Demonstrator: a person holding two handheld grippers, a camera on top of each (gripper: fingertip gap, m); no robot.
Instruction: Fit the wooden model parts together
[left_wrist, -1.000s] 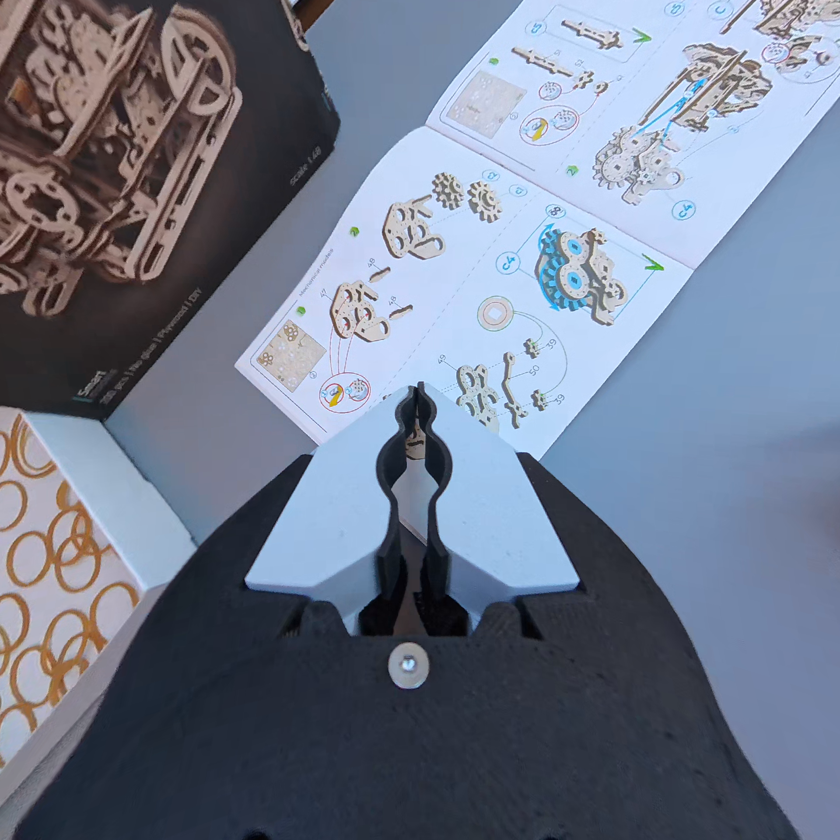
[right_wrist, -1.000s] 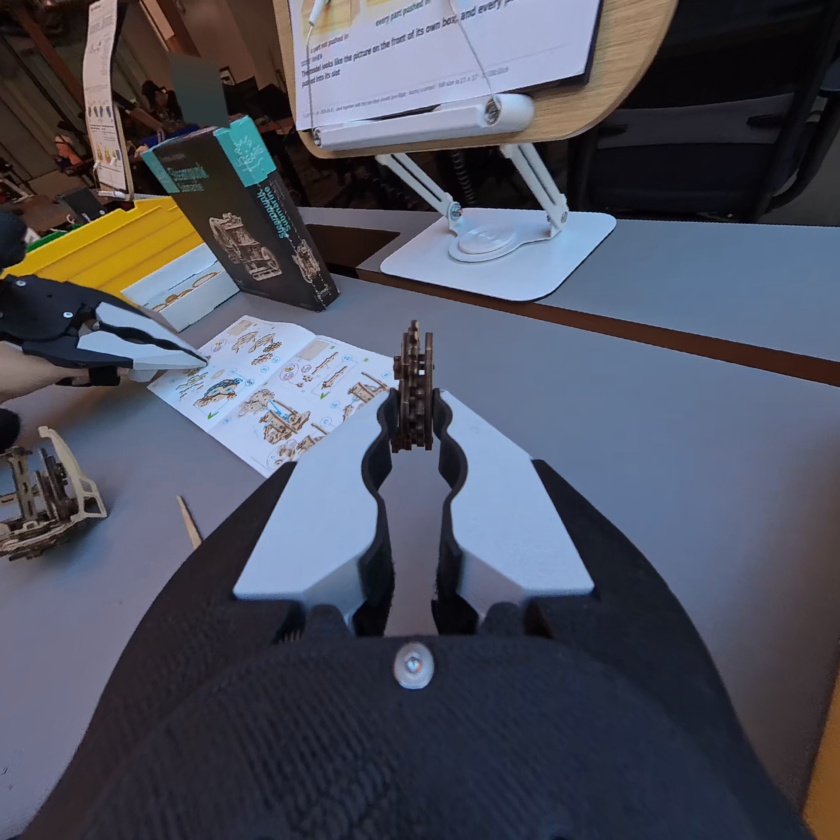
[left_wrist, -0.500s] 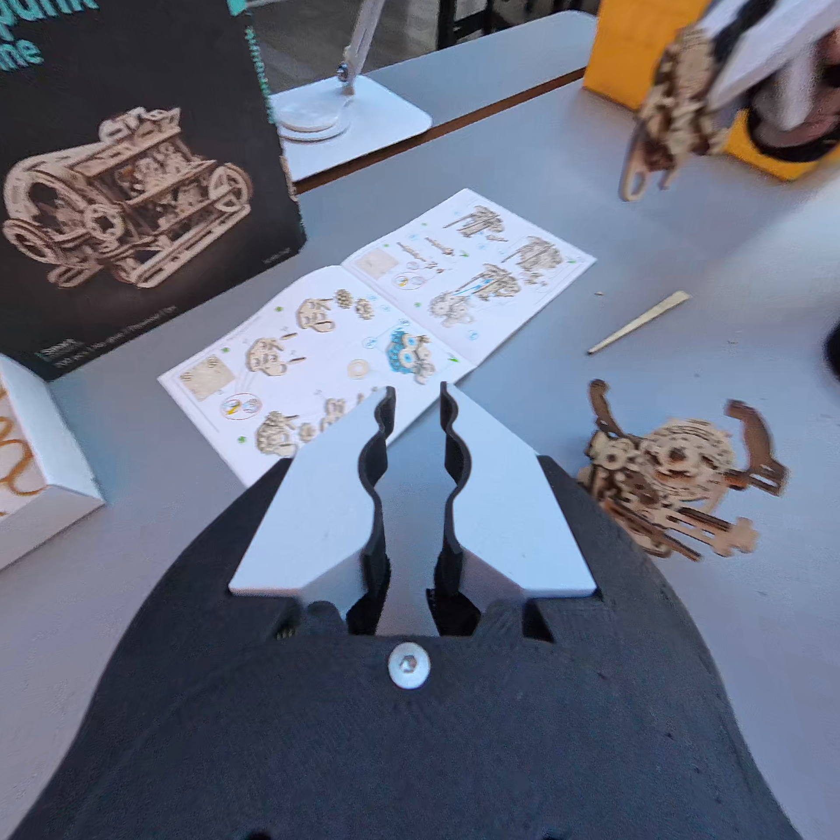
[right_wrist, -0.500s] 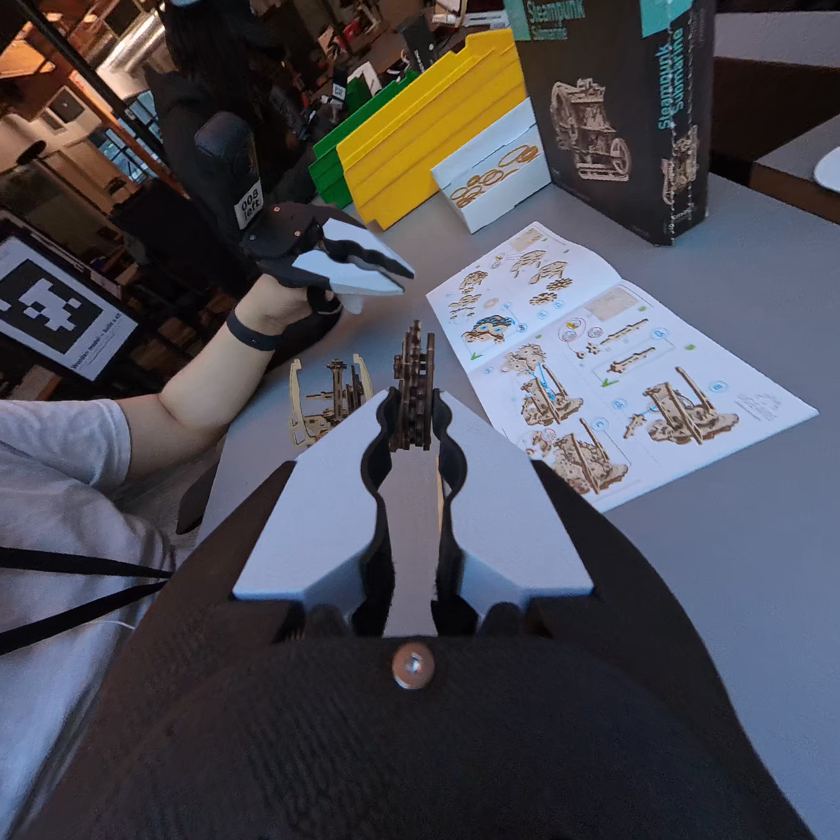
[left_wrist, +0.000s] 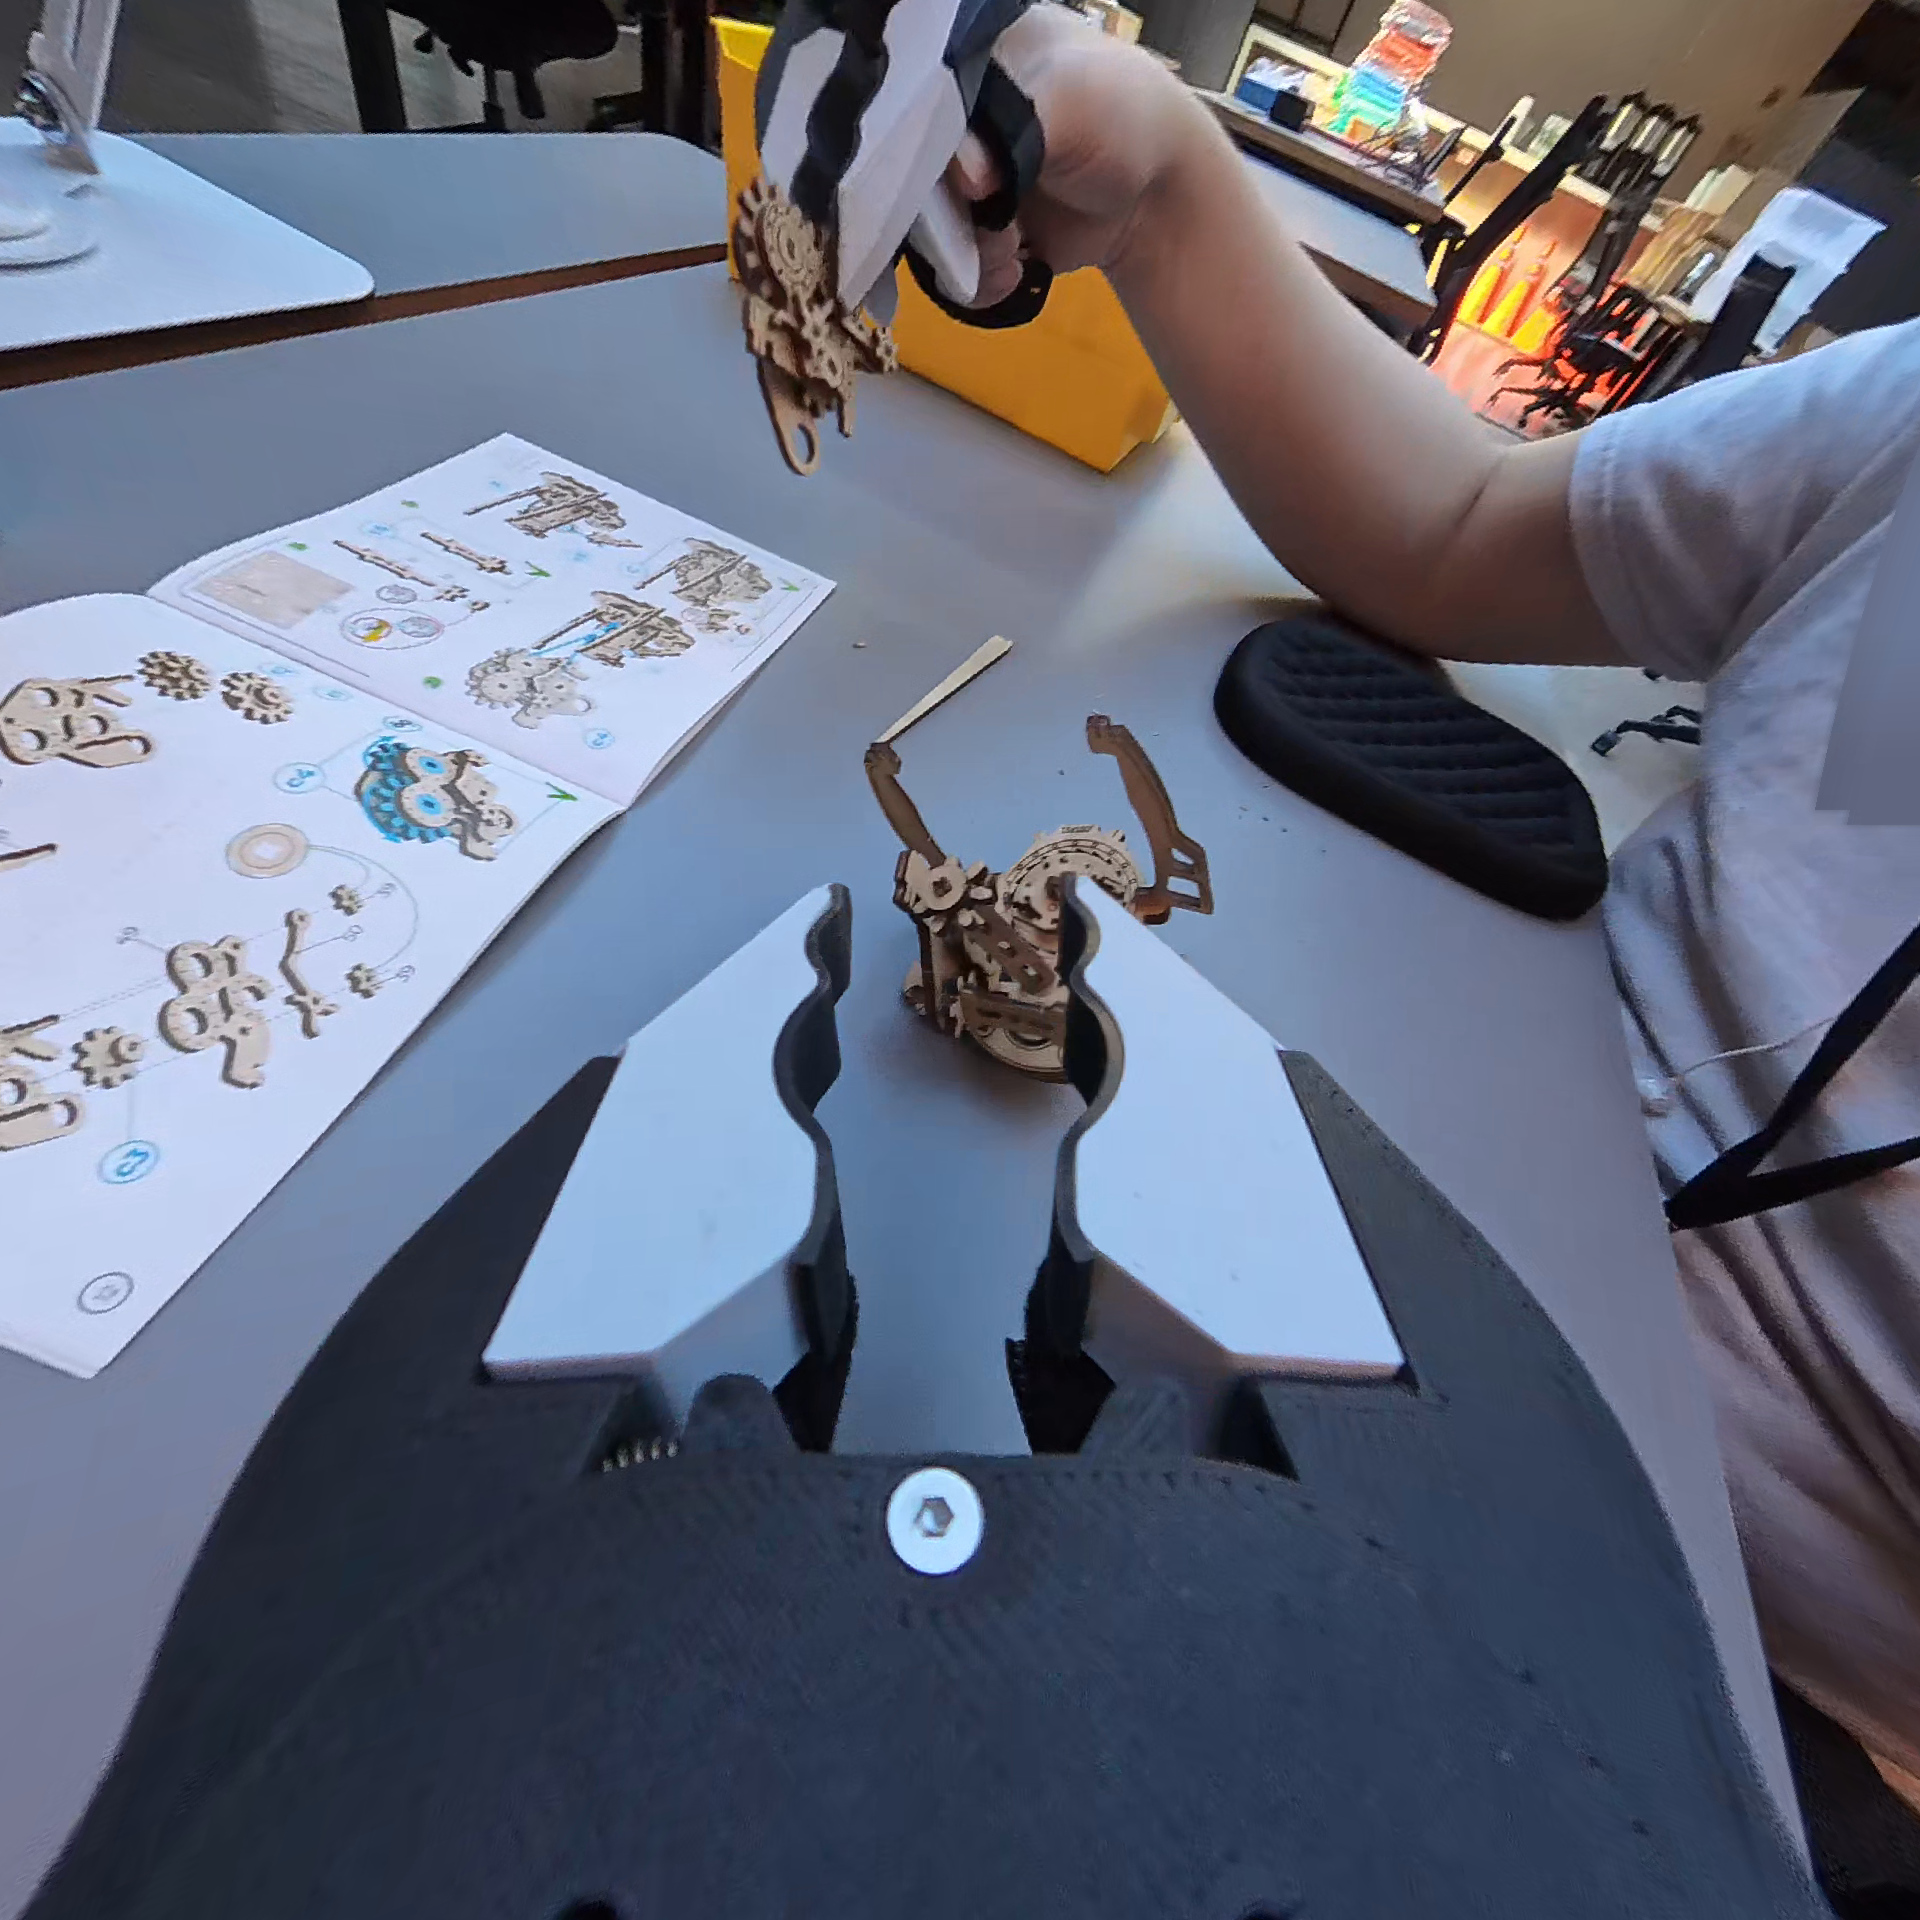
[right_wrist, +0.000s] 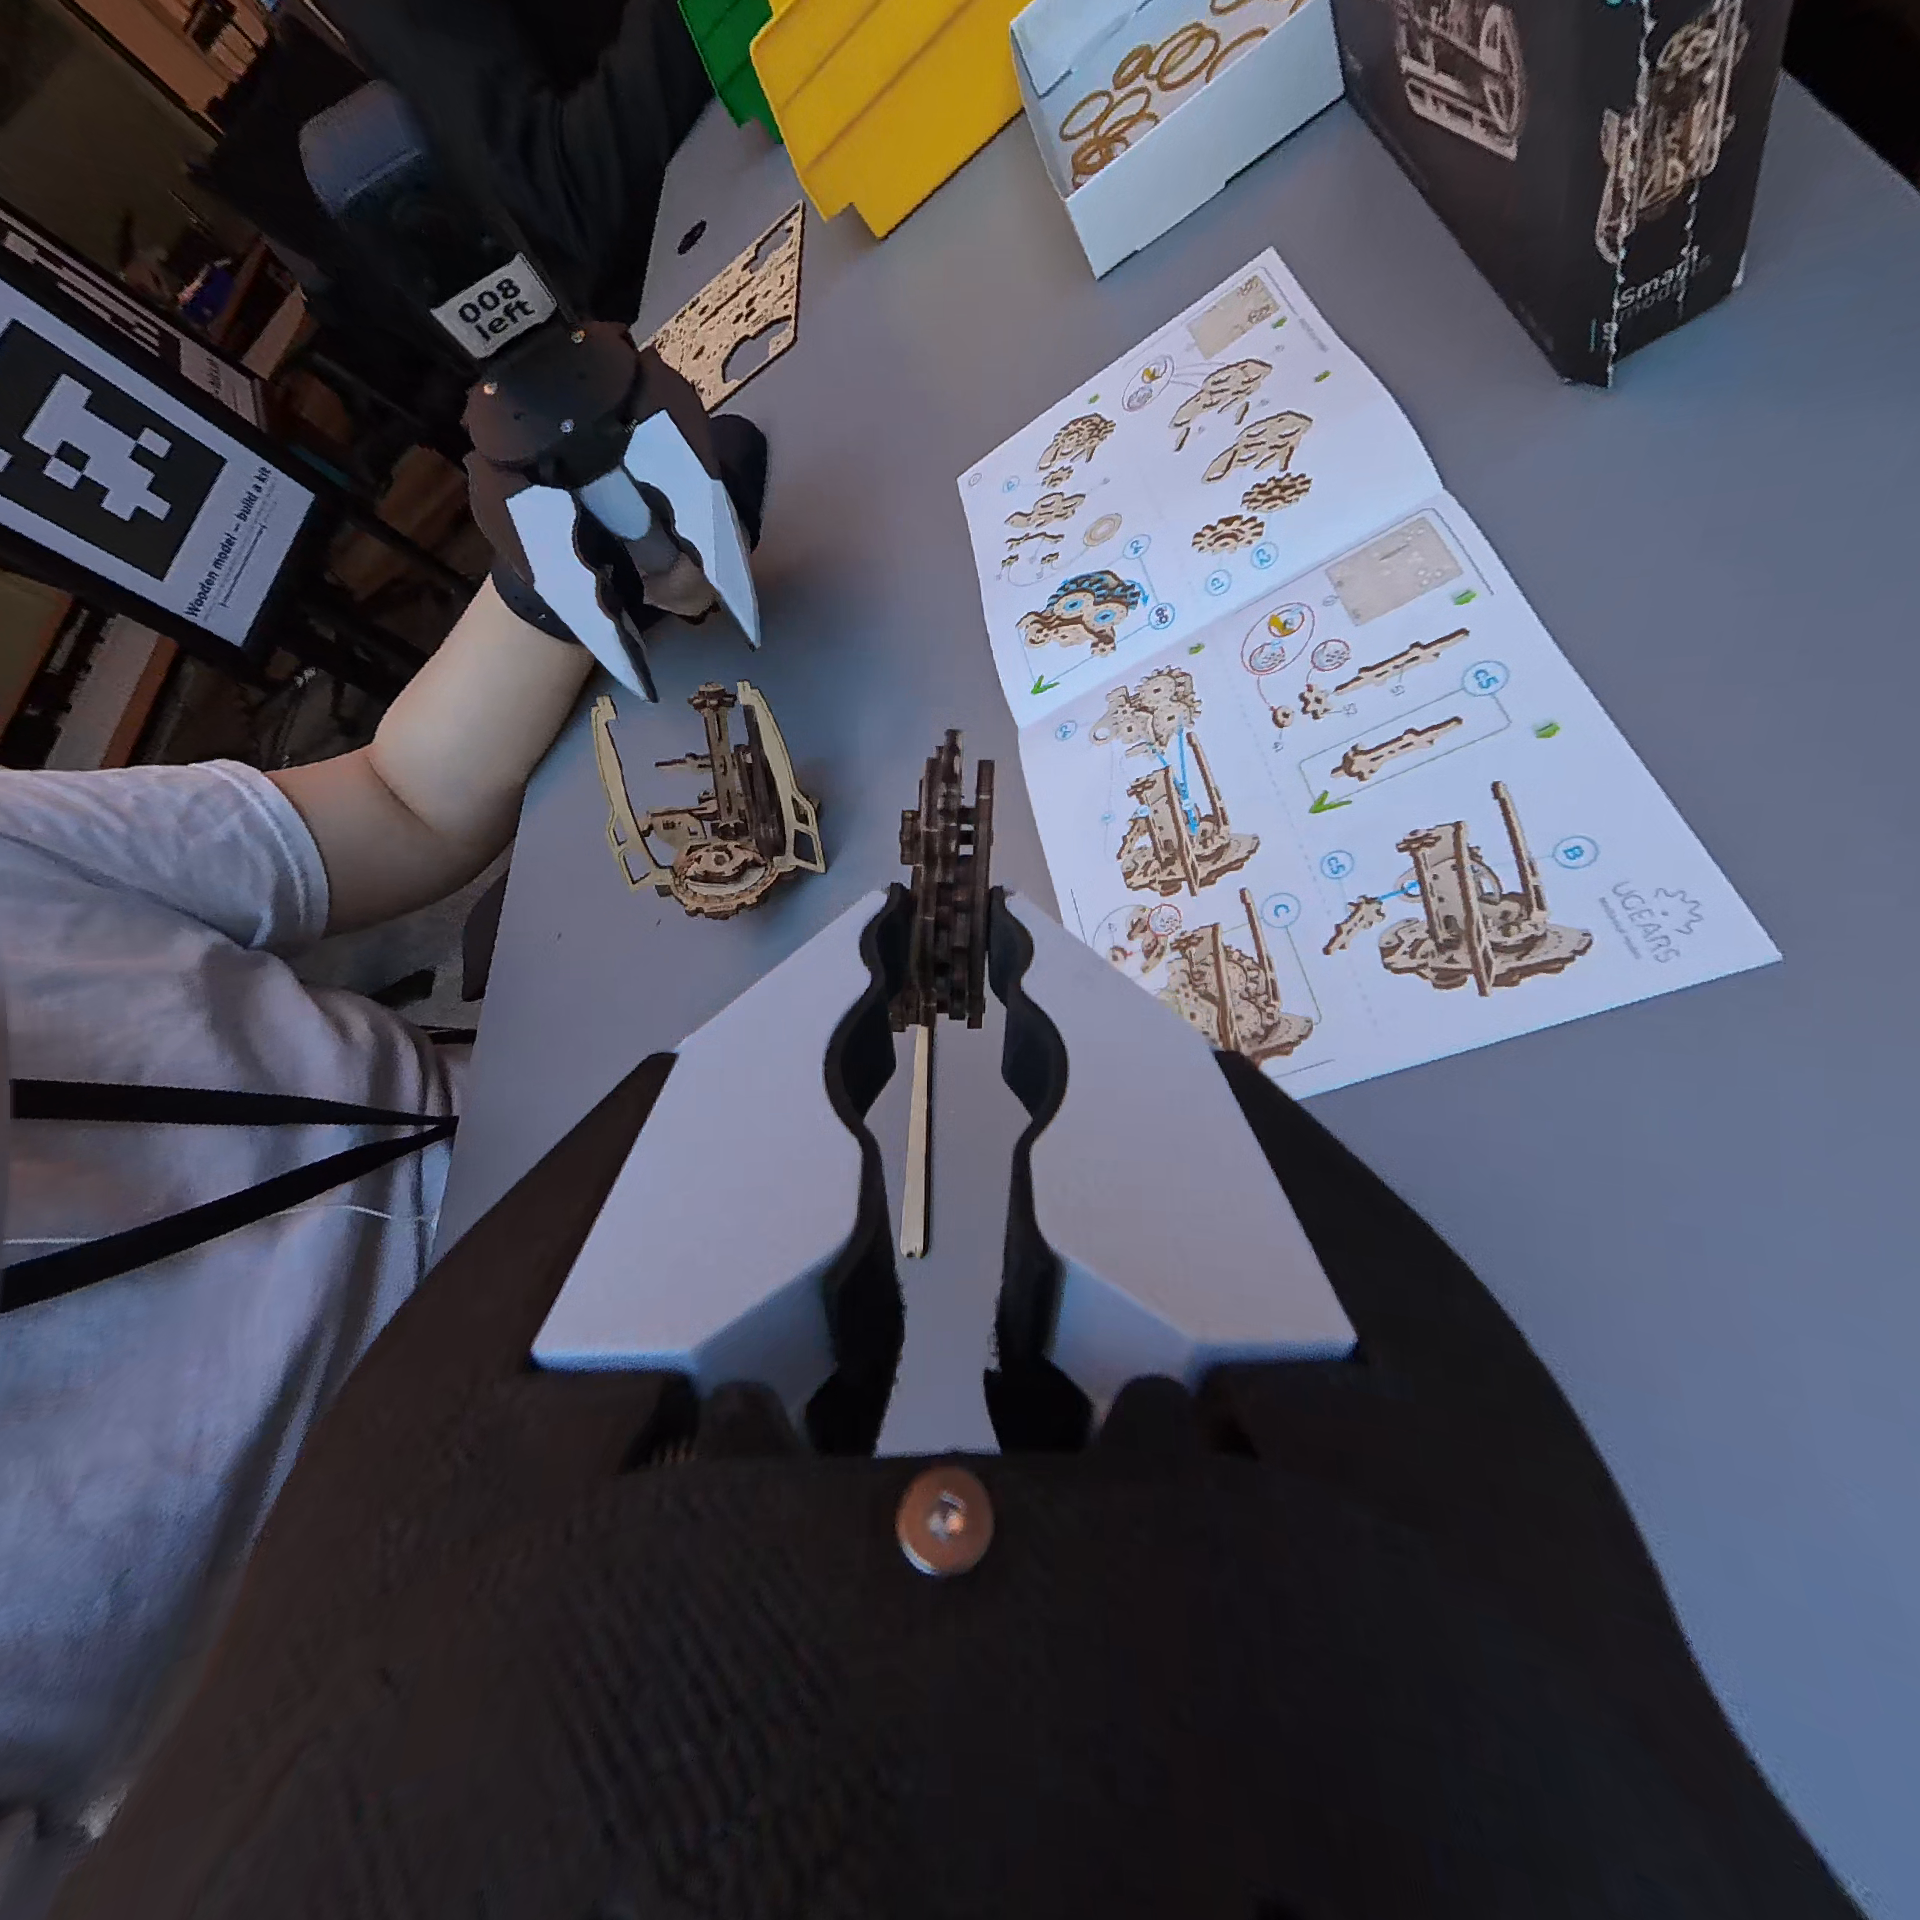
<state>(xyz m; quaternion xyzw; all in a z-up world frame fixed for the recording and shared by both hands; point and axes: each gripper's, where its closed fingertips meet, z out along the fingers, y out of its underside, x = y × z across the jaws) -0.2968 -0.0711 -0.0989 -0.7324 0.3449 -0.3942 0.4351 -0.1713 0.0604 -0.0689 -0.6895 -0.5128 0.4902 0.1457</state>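
Grey counter (left_wrist: 1351, 1018) under me, with the open instruction sheet (right_wrist: 1351, 665) spread flat beside the work. The wooden base assembly (left_wrist: 1023, 935) sits on the counter, two curved arms pointing up, and my left hand-held gripper (left_wrist: 945, 935) hovers just over it, fingers spread apart, empty. Up in the air, my right hand-held gripper (right_wrist: 943, 914) is clamped on the wooden gear cluster (right_wrist: 945, 873), well above the base. A thin wooden stick (left_wrist: 940, 691) lies between sheet and base.
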